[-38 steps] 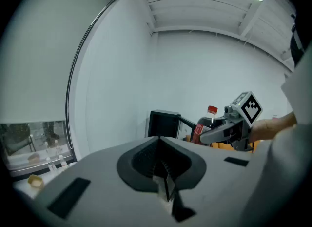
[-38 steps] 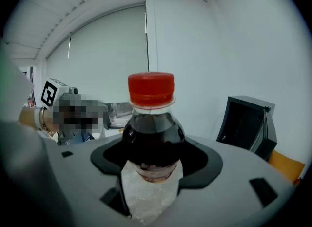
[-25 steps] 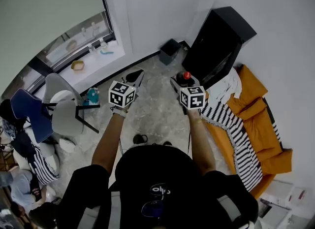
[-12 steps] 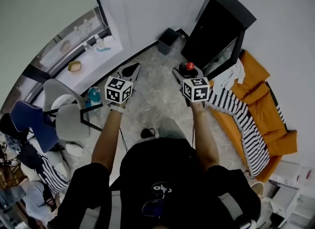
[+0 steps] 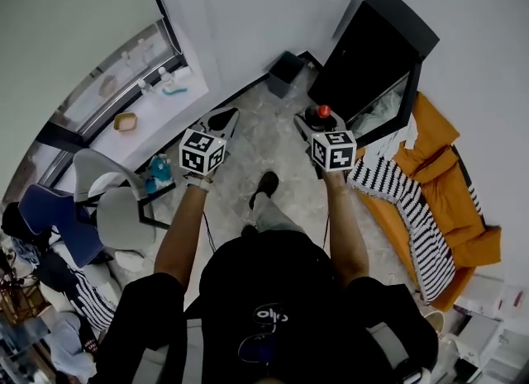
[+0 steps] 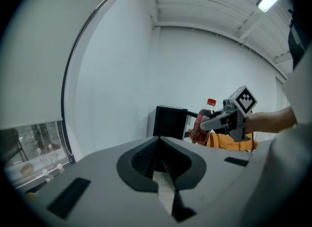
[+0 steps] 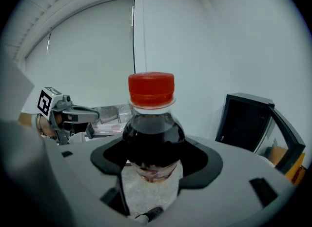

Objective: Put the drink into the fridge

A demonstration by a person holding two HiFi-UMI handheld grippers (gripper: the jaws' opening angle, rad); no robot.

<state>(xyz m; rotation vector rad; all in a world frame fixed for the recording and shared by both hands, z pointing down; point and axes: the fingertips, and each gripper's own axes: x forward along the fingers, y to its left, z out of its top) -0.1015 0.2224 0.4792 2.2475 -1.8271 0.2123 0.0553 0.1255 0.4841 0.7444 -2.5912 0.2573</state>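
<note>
Head view shows the black fridge (image 5: 376,48) against the wall, door ajar, with orange bedding (image 5: 446,184) just beside it. The right gripper (image 7: 151,172) pinches an upright, dark, red-capped cola bottle (image 7: 152,138) near the fridge. The left gripper (image 6: 162,168) has its fingers pressed together.

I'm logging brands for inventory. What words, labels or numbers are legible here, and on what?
No text reads clearly.
Red label on the red-capped dark drink bottle: too small.
White logo on the person's black top: blurred.
Black-and-white marker cubes: patterns only, no words.
</note>
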